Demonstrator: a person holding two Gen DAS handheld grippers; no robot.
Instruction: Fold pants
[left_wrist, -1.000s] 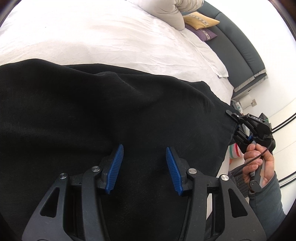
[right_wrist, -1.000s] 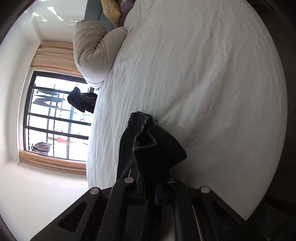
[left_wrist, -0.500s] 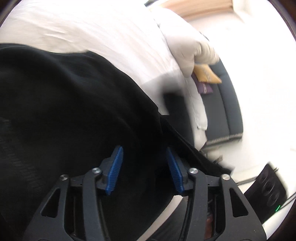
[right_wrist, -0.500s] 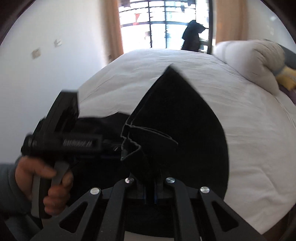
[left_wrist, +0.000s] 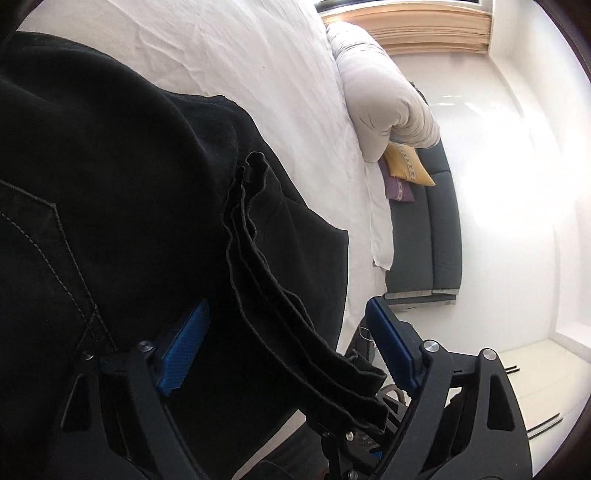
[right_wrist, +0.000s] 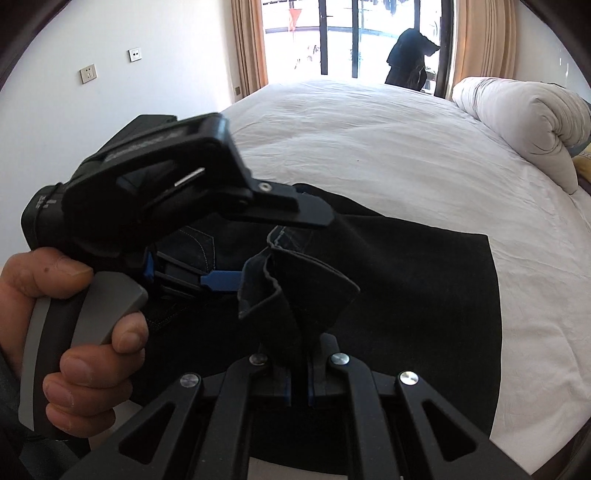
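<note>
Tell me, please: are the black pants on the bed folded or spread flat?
Folded. The pants lie doubled on the bed, and the right gripper pinches several stacked hem layers.

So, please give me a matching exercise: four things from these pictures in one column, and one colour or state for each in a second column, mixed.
Things:
1. pants
2. left gripper
3. right gripper
4. small cushion

Descriptions:
a. yellow
b. jaws opening, pads off the cloth
c. black, spread on the white bed
d. shut on the bunched cloth edge

Pairs: 1-c, 2-b, 3-d, 4-a
</note>
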